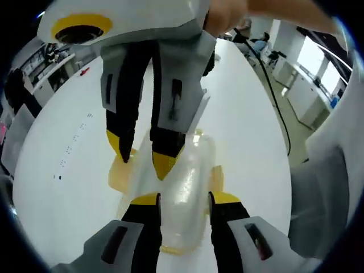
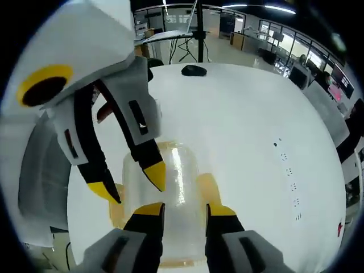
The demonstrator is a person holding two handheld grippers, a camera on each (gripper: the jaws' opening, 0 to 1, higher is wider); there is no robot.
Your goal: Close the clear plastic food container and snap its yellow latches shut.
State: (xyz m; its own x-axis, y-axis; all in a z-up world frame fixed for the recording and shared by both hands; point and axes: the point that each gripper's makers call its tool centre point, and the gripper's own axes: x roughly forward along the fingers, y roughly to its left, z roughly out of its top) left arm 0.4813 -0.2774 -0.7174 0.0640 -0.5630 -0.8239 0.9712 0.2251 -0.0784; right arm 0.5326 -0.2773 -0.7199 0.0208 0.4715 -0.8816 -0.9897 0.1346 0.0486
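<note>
The clear plastic container [image 1: 190, 176] lies on the white table [image 1: 68, 187], its lid on top and yellow latches [image 1: 121, 173] sticking out at the sides. My left gripper [image 1: 185, 199] is open, its jaws straddling the lid from above. My right gripper [image 1: 142, 156] comes in from the top, open, one tip on the lid and the other by the left latch. In the right gripper view the container [image 2: 173, 187] sits under my open right gripper [image 2: 185, 210], with a yellow latch [image 2: 207, 187] at its right. The left gripper [image 2: 131, 182] reaches in from the left, open.
A black cable [image 1: 274, 96] runs across the table's far right, and a hand [image 1: 227, 17] holds the right gripper. A black mouse-like object [image 2: 193, 70] lies at the table's far edge by a stand [image 2: 199, 34]. Small dark marks [image 2: 287, 168] dot the tabletop.
</note>
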